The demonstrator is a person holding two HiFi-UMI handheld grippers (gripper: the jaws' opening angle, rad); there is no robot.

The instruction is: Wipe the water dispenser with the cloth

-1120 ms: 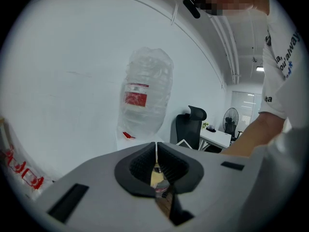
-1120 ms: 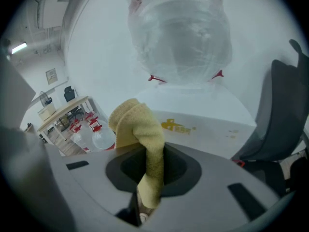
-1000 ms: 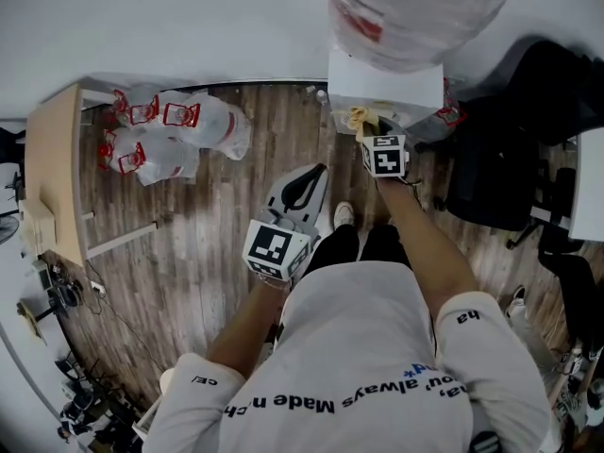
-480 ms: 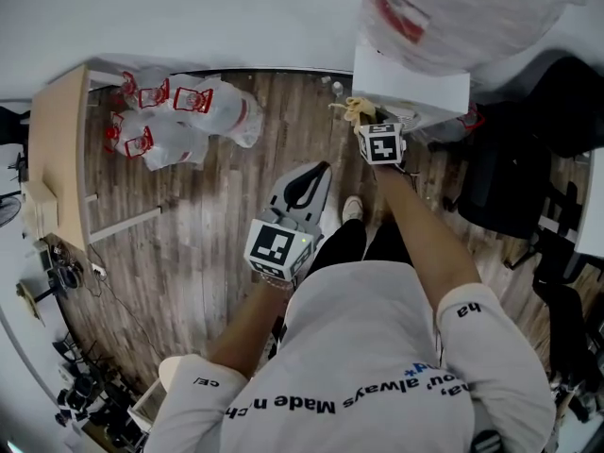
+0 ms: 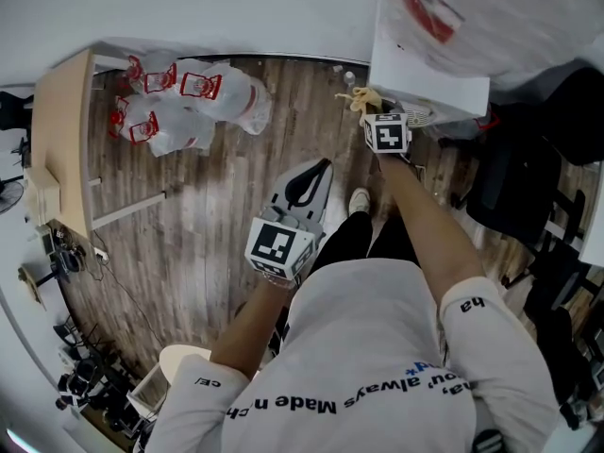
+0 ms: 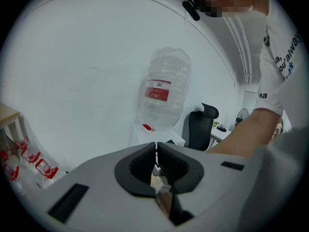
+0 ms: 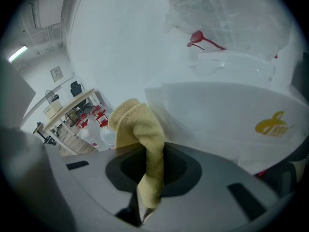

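Observation:
The white water dispenser [image 5: 425,69] stands at the upper right, a big clear bottle [image 5: 500,12] on top of it. My right gripper [image 5: 370,111] is shut on a yellow cloth [image 5: 361,98] at the dispenser's front left corner. In the right gripper view the cloth [image 7: 140,129] sticks up between the jaws, beside the dispenser's white front panel [image 7: 227,120]. My left gripper [image 5: 307,185] hangs lower, over the wood floor, shut with nothing in it. In the left gripper view the jaws [image 6: 156,159] meet, and the dispenser [image 6: 157,137] and bottle [image 6: 165,93] stand farther off.
Several empty water bottles with red handles [image 5: 184,107] lie on the floor by the wall. A wooden desk [image 5: 61,149] stands at the left. A black office chair [image 5: 514,182] is right of the dispenser. My feet [image 5: 359,201] are just below it.
My right gripper with the cloth has slid left along the dispenser's front, from under the panel to its left corner. The view has shifted a little. The left gripper has stayed put.

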